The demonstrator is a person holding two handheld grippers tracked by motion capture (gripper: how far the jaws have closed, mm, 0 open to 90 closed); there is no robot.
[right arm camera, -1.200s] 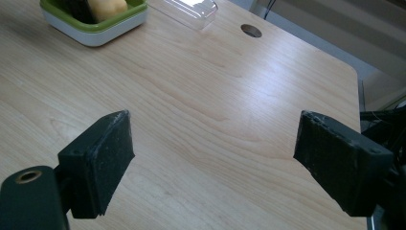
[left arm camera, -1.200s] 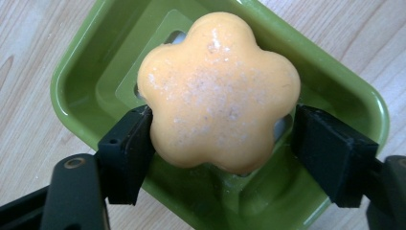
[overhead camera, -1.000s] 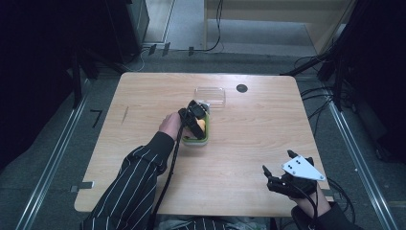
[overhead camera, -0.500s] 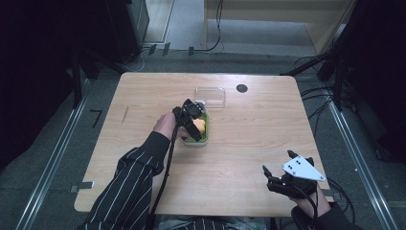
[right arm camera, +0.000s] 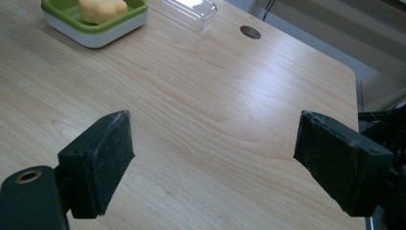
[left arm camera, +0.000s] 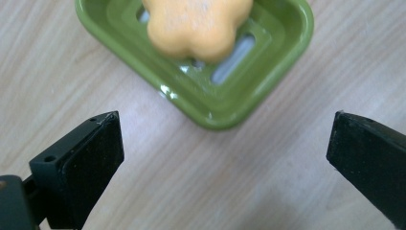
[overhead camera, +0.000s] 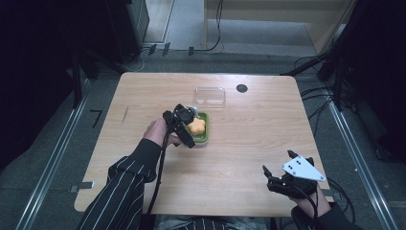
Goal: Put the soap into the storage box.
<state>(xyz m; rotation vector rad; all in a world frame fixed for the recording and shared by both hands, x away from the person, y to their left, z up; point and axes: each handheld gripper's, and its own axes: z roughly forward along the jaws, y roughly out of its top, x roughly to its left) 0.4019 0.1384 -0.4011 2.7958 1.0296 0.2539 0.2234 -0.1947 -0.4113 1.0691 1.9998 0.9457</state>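
An orange flower-shaped soap (overhead camera: 196, 126) (left arm camera: 196, 26) (right arm camera: 102, 9) lies in a green soap dish (overhead camera: 203, 139) (left arm camera: 268, 72) (right arm camera: 62, 12) near the middle of the wooden table (overhead camera: 249, 139). My left gripper (overhead camera: 181, 125) (left arm camera: 225, 153) hovers just left of the dish, open, its jaws wide apart with bare table between them. My right gripper (overhead camera: 287, 175) (right arm camera: 215, 163) rests near the table's front right corner, open with nothing between its pads.
A clear plastic lid (overhead camera: 209, 95) (right arm camera: 189, 8) lies just behind the dish. A dark round hole (overhead camera: 242, 88) (right arm camera: 250, 32) sits at the table's back right. Cables trail on the floor around the table.
My left gripper has drawn back toward the left, away from the soap dish, with the soap left lying in it. The right gripper has not moved.
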